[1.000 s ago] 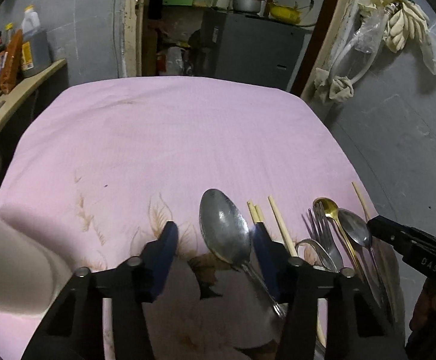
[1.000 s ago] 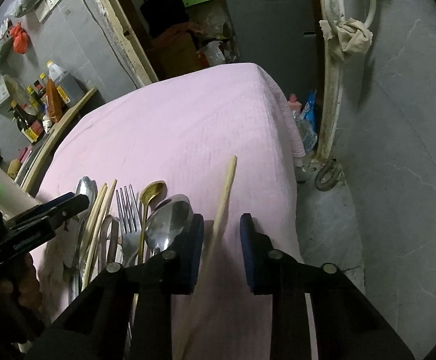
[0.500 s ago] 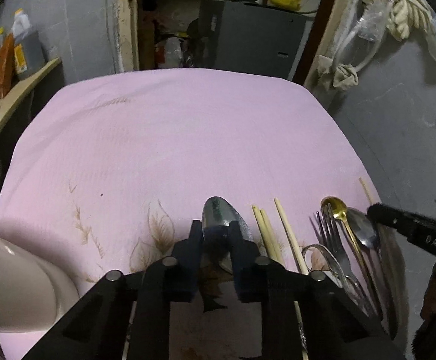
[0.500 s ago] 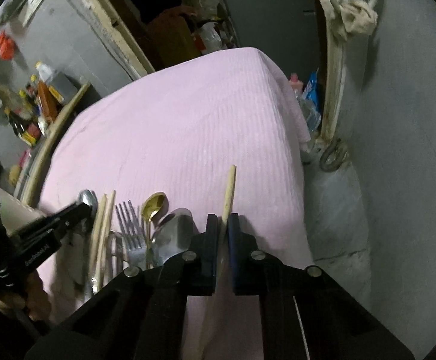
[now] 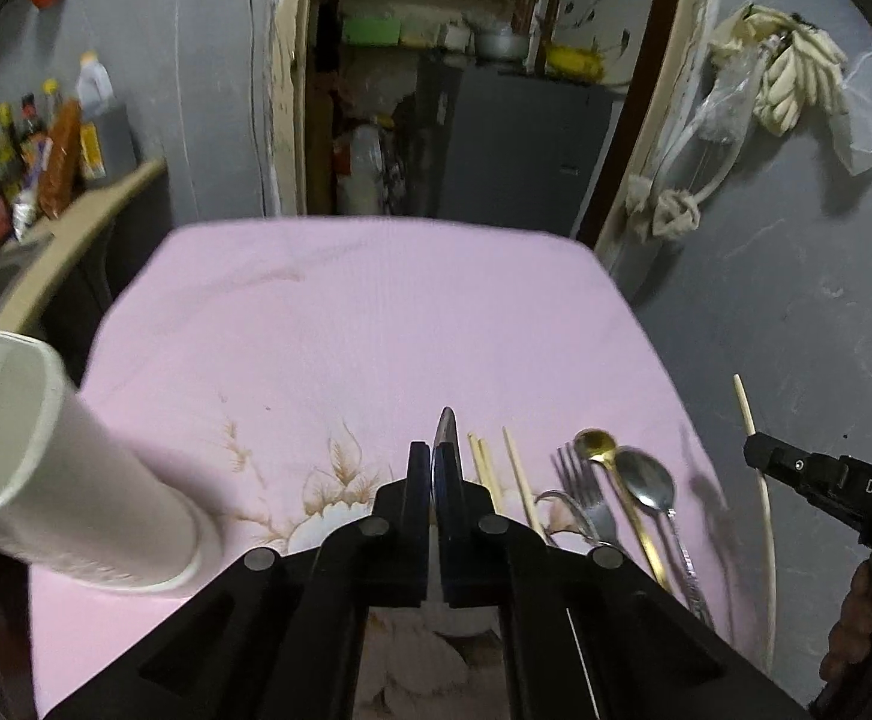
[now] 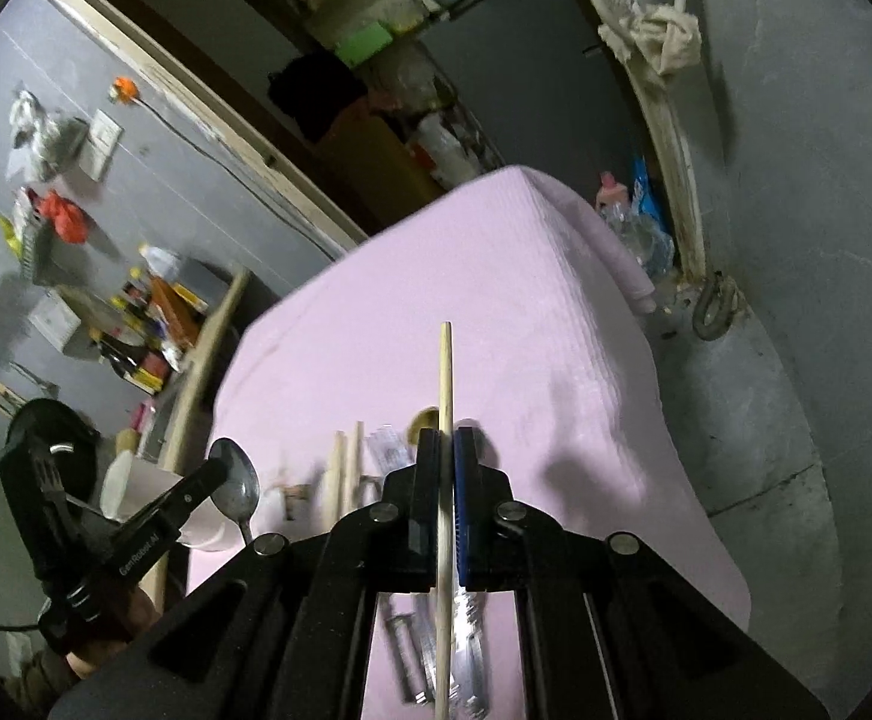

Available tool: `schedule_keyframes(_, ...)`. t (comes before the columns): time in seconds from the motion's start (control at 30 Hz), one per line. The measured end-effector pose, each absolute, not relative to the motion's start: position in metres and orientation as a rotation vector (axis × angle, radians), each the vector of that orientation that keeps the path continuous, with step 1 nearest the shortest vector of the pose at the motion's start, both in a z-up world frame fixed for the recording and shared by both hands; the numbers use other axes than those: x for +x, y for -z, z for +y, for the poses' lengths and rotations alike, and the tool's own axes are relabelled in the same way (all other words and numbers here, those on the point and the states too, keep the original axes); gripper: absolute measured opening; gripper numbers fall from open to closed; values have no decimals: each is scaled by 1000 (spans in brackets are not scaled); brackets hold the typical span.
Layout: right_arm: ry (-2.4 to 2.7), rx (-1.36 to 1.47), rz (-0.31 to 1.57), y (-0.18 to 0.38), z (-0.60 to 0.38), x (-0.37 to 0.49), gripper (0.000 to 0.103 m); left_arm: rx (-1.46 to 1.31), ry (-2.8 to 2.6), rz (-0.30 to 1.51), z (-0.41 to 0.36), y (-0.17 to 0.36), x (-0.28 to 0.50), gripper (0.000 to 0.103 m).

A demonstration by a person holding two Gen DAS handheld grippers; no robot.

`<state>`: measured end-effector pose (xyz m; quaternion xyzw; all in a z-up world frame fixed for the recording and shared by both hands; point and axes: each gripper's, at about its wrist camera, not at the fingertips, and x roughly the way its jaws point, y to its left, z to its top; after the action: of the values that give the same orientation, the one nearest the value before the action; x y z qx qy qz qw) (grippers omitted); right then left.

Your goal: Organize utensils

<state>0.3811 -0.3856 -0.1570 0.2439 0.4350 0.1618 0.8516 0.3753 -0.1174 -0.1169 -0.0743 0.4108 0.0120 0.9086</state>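
My left gripper is shut on a large silver spoon, held edge-on above the pink cloth; it also shows in the right wrist view. My right gripper is shut on a wooden chopstick, lifted off the cloth; it also shows in the left wrist view. A white cup lies on its side at the left. On the cloth remain chopsticks, a fork, a gold spoon and a silver spoon.
The pink cloth-covered table drops off at the right to a grey floor. A shelf with bottles runs along the left. A doorway with a dark cabinet lies beyond the far edge.
Both grippers closed, the left on the spoon and the right on the chopstick, then lifted them off the cloth. The white cup came into the left view.
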Motion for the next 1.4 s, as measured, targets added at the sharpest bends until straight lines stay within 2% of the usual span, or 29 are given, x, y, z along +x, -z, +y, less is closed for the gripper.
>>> schedule_keyframes(0.43, -432, 504, 698, 89, -335, 326, 4, -175, -45, 665, -79, 35, 308, 2)
schedule_keyframes(0.73, -567, 475, 529, 35, -240, 322, 4, -206, -63, 577, 9, -11, 264, 2)
schedule_keyframes(1.0, -665, 482, 330, -16, -155, 341, 4, -250, -160, 450, 102, -50, 257, 2)
schedule_keyframes(1.2, -649, 477, 273, -23, -112, 368, 4, -235, -254, 357, 146, -60, 284, 2)
schedule_keyframes(1.4, -614, 434, 327, 3, -83, 387, 4, -184, -321, 356, 157, -36, 312, 2)
